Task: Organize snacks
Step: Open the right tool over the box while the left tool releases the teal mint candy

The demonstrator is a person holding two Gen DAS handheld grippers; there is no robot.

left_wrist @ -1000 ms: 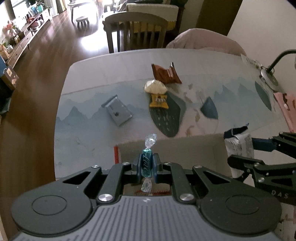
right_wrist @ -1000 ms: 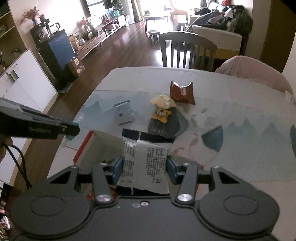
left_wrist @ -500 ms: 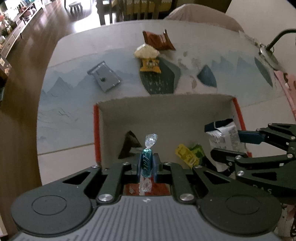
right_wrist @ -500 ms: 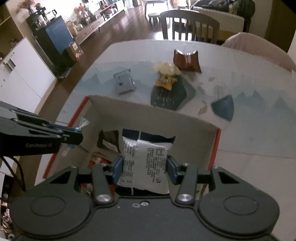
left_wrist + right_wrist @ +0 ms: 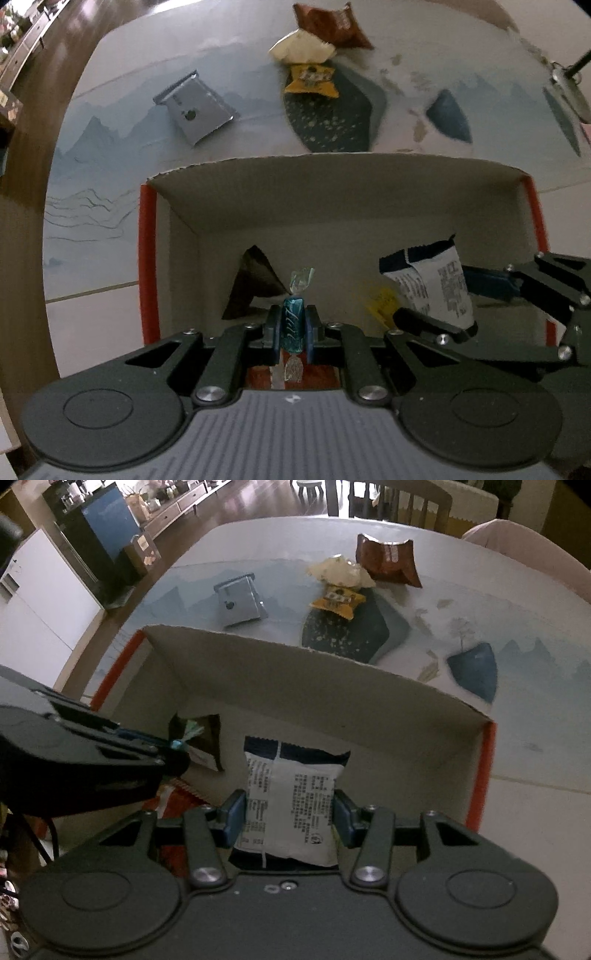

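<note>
My left gripper (image 5: pixel 292 328) is shut on a teal wrapped candy (image 5: pixel 293 325) and holds it over the open cardboard box (image 5: pixel 332 177). My right gripper (image 5: pixel 290 814) is shut on a white and dark blue snack packet (image 5: pixel 291 805), also inside the box (image 5: pixel 332 686); the packet shows in the left wrist view (image 5: pixel 432 288). In the box lie a dark brown packet (image 5: pixel 255 284), a yellow packet (image 5: pixel 382 301) and a red wrapper (image 5: pixel 177 794). On the table beyond lie a silver packet (image 5: pixel 194 107), a cream packet (image 5: pixel 301 48), a yellow-brown packet (image 5: pixel 312 79) and a brown packet (image 5: pixel 328 24).
The box has red outer sides and stands on a table (image 5: pixel 535 716) with a blue mountain-print cover. A lamp base (image 5: pixel 569 85) sits at the far right. Chairs (image 5: pixel 406 498) stand behind the table, and a cabinet (image 5: pixel 40 602) stands at the left.
Both grippers have moved forward and down into the box with their snacks still held. The box now fills more of both views.
</note>
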